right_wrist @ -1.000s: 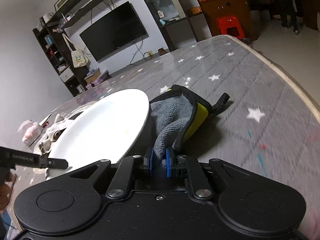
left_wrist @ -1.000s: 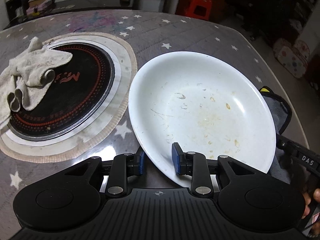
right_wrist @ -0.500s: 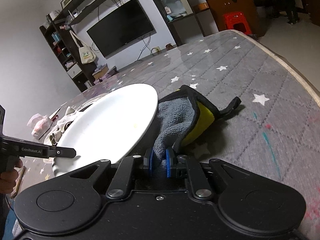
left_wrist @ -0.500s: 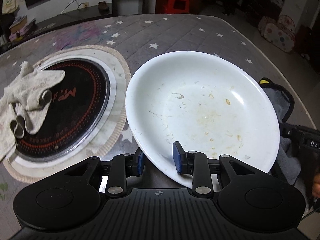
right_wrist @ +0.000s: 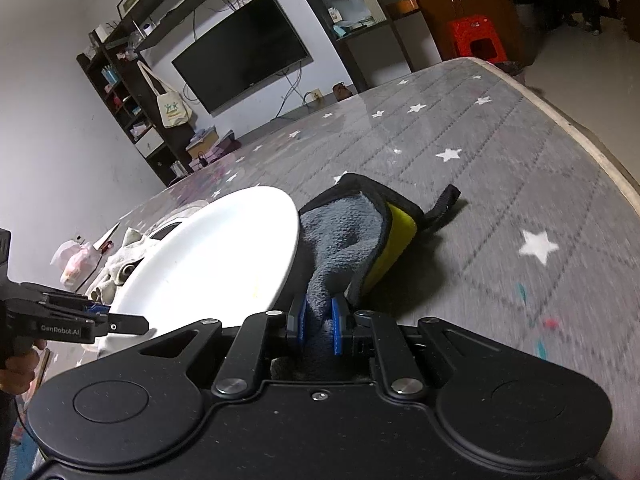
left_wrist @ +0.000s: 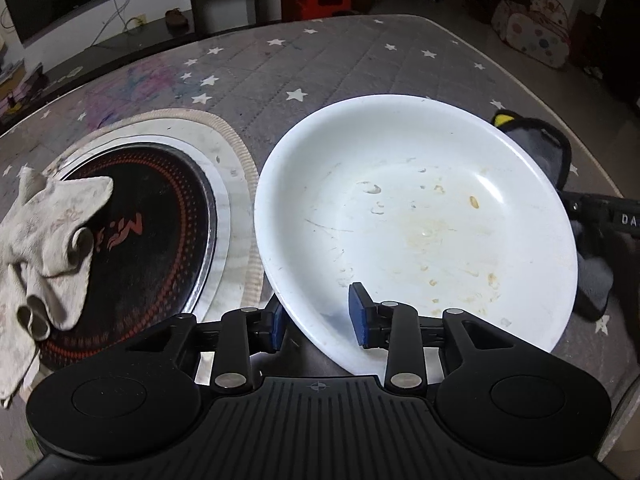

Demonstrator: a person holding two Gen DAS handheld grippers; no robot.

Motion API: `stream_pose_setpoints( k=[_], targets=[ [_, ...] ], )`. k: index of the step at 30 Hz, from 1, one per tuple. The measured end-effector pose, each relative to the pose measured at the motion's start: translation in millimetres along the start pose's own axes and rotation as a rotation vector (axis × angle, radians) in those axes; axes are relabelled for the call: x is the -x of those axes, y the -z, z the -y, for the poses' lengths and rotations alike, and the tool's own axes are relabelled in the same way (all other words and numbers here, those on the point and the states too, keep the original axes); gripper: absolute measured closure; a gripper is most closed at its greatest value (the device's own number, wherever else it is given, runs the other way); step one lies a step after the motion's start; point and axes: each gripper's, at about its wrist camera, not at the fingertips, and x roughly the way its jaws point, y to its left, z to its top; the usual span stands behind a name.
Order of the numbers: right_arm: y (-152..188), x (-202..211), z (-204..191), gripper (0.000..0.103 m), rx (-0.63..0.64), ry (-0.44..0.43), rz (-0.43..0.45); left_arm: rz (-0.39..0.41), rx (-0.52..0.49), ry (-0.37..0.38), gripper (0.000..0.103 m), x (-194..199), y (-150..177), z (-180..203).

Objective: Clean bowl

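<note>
A wide white bowl (left_wrist: 416, 216) with dried food specks is tilted up off the table. My left gripper (left_wrist: 318, 316) is shut on its near rim, one blue pad inside and one outside. The bowl also shows in the right wrist view (right_wrist: 212, 260), with the left gripper (right_wrist: 100, 316) at its left edge. My right gripper (right_wrist: 319, 322) is shut on a grey and yellow cloth (right_wrist: 352, 236) with black trim, lying just right of the bowl. The cloth peeks out behind the bowl's right rim in the left wrist view (left_wrist: 536, 144).
A round black and red induction cooker (left_wrist: 132, 236) sits on a beige mat left of the bowl, with a crumpled off-white rag (left_wrist: 44, 228) on it. The grey starred table (right_wrist: 500, 168) has its edge to the right. A TV and shelves stand beyond.
The left gripper has lifted and tilted the bowl a little higher, and its view has pitched up. The right gripper has kept hold of the cloth and shifted slightly.
</note>
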Motion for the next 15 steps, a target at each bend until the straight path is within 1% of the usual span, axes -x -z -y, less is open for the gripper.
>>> stream_pose_setpoints(
  k=[9,15],
  targets=[
    [-17.5,-16.8,5.2,0.089,0.015,0.003,-0.014,-0.013,-0.066,-0.006,0.066,-14.9,-21.8,-3.0],
    [-33.5,-30.7,13.9,0.089,-0.003,-0.004,-0.013,-0.019,-0.066,-0.006,0.066,-23.6,-34.2,-6.3]
  ],
)
